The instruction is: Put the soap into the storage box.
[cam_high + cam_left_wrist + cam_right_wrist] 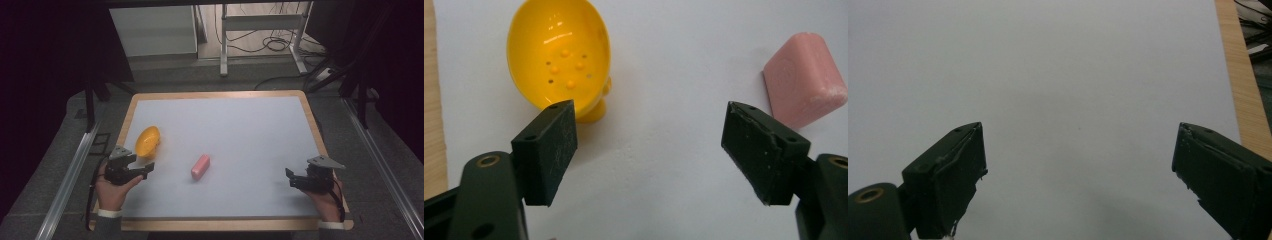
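High view: a bench [260, 145] with a white top and a wooden rim carries a yellow dish [148, 140] at its left and a pink soap bar [200, 166] near the middle. The left hand-held gripper [145, 169], held in the left hand [114, 192], sits at the near left edge, just near of the yellow dish and left of the pink soap bar, touching neither. The right hand-held gripper [291, 179], held in the right hand [327, 202], sits at the near right edge, well apart from both things.

In the left gripper view, the left hand-held gripper [649, 140] has its jaws spread wide with nothing between them; the yellow dish [559, 52], with small bumps and holes in its bottom, lies beyond the left jaw, and the pink soap bar [804, 80] beyond the right jaw.

In the right gripper view, the right hand-held gripper [1078, 170] is also spread wide and empty, over bare white bench [1073, 75] surface, with the wooden rim at the right.
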Available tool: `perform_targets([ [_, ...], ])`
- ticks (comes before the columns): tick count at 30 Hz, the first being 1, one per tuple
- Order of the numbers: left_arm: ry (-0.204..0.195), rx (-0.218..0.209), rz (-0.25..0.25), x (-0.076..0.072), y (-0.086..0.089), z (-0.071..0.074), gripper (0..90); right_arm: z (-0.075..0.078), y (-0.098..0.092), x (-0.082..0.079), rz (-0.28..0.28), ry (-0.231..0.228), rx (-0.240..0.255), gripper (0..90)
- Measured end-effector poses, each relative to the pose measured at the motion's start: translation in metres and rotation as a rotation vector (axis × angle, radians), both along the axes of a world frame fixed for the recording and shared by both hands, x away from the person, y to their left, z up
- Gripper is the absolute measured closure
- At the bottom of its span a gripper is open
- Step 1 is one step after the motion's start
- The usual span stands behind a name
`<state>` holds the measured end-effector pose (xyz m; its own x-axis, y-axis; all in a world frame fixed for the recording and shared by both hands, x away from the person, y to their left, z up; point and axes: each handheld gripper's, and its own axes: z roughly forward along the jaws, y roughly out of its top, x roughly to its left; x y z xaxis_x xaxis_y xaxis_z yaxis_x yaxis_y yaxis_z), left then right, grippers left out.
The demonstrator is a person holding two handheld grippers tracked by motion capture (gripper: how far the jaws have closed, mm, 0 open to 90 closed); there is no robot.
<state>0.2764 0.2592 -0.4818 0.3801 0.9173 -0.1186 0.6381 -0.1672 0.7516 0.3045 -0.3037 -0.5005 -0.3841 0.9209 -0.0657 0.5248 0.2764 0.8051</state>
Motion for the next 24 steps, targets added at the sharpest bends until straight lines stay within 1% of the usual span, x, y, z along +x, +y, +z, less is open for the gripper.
perform_targets([
  [3,-0.001,0.001,-0.012,0.002,-0.001,0.008,22.2,0.000,0.002,0.000,0.007,0.001,-0.007,6.9],
  [7,0.000,0.002,-0.020,0.003,-0.002,0.013,21.9,0.001,0.003,0.000,0.006,-0.001,-0.007,6.9],
  [9,-0.005,0.006,-0.033,0.004,-0.006,0.017,21.8,0.001,0.002,0.000,0.004,-0.001,-0.011,6.9],
  [13,-0.003,0.013,-0.048,0.006,-0.009,0.020,21.5,0.001,0.002,-0.001,0.002,-0.001,-0.013,6.9],
  [18,0.011,0.028,-0.072,0.009,-0.016,0.024,21.0,-0.001,0.002,0.000,0.001,-0.002,-0.017,6.8],
  [24,0.014,0.041,-0.087,0.011,-0.021,0.027,20.6,0.000,0.002,-0.001,-0.001,-0.005,-0.018,6.8],
])
